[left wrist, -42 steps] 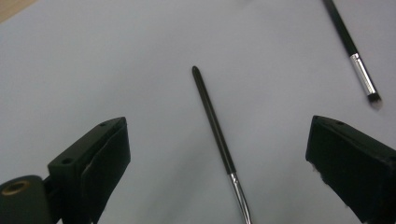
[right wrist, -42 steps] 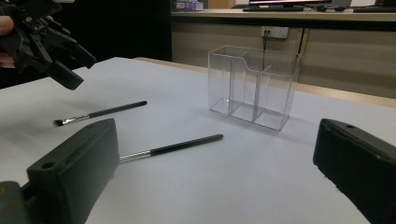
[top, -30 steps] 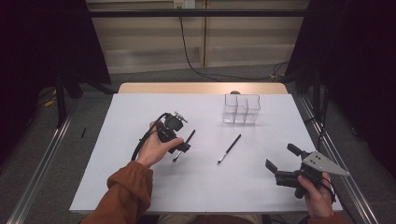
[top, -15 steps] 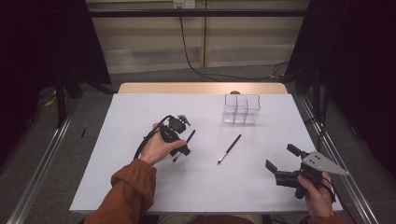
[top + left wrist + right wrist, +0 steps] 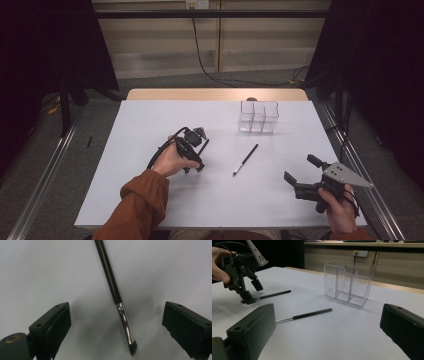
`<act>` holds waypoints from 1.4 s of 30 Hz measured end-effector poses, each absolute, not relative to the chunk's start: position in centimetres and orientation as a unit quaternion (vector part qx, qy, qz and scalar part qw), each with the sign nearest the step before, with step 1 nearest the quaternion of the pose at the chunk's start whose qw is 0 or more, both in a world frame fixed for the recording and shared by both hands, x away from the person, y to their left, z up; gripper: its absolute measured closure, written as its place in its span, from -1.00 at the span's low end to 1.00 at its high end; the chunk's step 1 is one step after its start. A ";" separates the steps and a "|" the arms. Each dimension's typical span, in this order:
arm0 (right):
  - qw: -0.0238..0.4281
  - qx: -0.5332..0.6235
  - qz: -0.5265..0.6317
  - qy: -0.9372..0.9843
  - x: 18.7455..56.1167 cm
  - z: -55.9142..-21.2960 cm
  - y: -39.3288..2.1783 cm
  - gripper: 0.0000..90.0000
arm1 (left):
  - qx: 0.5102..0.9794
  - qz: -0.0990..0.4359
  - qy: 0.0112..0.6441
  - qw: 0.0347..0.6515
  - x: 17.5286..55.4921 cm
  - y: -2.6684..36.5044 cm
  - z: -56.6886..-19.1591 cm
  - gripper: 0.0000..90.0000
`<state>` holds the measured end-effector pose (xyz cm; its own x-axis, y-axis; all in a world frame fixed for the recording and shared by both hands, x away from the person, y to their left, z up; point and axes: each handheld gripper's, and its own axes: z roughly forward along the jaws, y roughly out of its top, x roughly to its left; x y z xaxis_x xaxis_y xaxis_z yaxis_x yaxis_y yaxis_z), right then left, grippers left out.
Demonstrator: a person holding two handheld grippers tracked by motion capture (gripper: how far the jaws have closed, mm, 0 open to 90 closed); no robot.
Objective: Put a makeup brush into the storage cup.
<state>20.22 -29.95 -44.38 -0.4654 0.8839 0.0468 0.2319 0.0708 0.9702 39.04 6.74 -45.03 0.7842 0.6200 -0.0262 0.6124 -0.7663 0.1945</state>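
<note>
Left claw (image 5: pixel 115 325) agape over white tabletop (image 5: pixel 150 125); dark room

You will find no legible text, label, brand mark, number or sign on any surface. The white table (image 5: pixel 150 200), the clear organizer (image 5: pixel 348 282) and both makeup brushes (image 5: pixel 117 302) (image 5: pixel 304 314) carry no readable markings. The wall socket (image 5: pixel 360 253) is too small and blurred to read.
</note>
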 end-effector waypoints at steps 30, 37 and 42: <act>0.302 0.421 0.537 0.665 20.1 -44.4 -29.9 -1.00 | 0.934 0.014 0.346 0.091 39.3 7.0 -44.7 0.44; 0.302 0.420 0.536 0.668 20.2 -44.4 -29.9 -1.00 | 0.929 0.012 0.359 0.091 39.5 7.1 -44.7 0.60; 0.301 0.418 0.535 0.669 20.3 -44.4 -29.8 -1.00 | 0.924 0.017 0.372 0.089 39.4 6.9 -44.8 0.67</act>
